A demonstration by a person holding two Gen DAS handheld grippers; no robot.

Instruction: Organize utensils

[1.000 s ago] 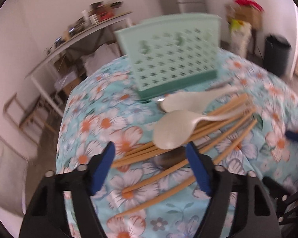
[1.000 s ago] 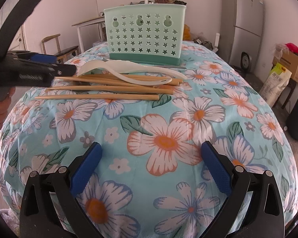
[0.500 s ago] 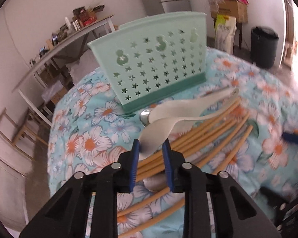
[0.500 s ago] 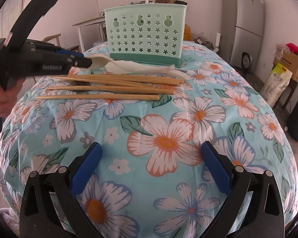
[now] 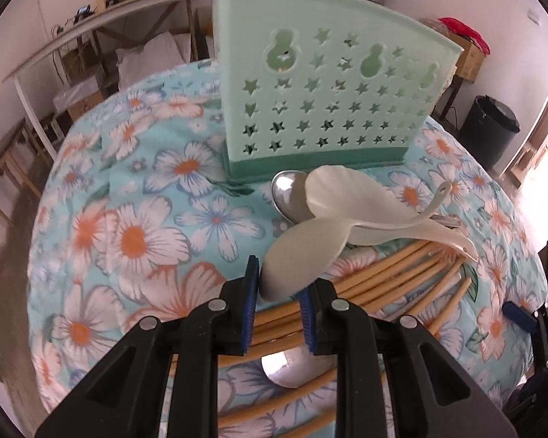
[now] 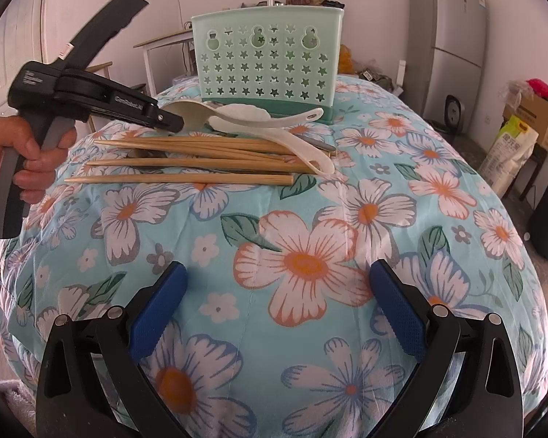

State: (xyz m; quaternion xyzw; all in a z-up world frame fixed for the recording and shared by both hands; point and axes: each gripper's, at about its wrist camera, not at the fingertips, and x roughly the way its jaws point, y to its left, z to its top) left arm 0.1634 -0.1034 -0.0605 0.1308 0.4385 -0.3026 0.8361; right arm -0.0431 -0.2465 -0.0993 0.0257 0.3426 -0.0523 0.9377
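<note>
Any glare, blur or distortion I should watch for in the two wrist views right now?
Left wrist view: daylight blows out the right edge, the tablecloth is softly blurred at left, and fisheye bends the green utensil holder. Right wrist view: sharp and evenly lit, with fisheye bulging the table; the chopsticks read clearly.

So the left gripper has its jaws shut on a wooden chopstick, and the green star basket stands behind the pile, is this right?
Not quite: the left gripper has its jaws shut on a white plastic spoon, not a chopstick, as the left wrist view shows. The chopsticks lie on the cloth. The green star basket does stand behind the pile.

Left wrist close, steep down; right wrist farther back; both face caddy (image 5: 325, 109).
</note>
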